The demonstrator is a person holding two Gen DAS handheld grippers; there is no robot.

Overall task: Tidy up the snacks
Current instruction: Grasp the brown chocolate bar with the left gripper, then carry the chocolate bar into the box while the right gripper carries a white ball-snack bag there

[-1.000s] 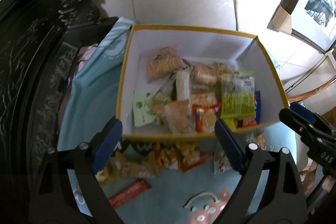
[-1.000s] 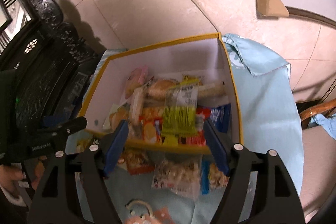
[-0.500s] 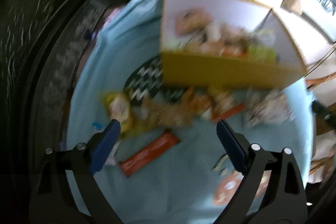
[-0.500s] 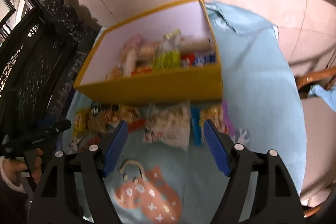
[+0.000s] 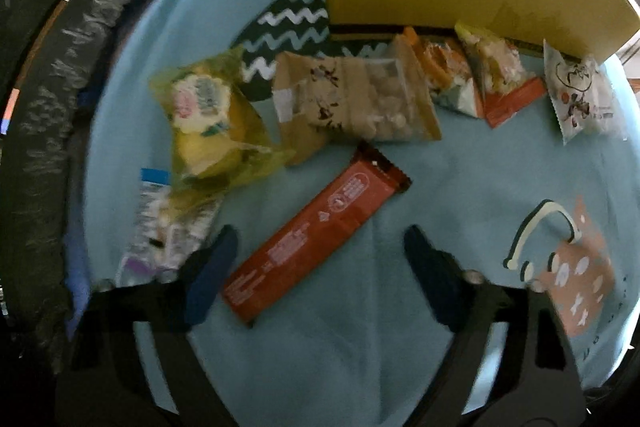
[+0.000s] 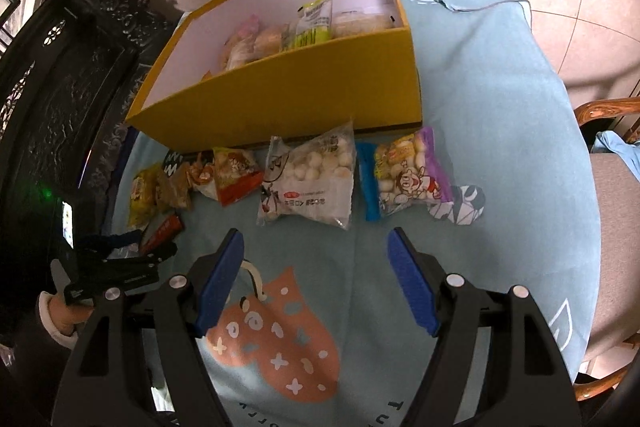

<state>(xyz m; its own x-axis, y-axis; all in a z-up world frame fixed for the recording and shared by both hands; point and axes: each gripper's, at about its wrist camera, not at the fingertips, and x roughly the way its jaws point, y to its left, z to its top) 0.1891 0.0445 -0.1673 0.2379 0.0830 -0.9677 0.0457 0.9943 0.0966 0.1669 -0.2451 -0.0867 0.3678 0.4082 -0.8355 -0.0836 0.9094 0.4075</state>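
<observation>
Jaws of the left gripper, just narrowing yet apart, straddle the near end of the orange-red bar; its long axis probably runs diagonally between them. Right gripper jaws spread, empty.

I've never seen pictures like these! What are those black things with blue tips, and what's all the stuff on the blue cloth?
They are two grabbing tools, one in each of a person's hands. Each carries a camera looking along its blue jaws, so you get one picture per tool. The left gripper is over a red snack bar and has just been closing its jaws, though the bar is not yet gripped. The right gripper is open and holds nothing. On the blue cloth lie snack packets, like a bag of white balls, beside a yellow box that already holds more snacks.
</observation>
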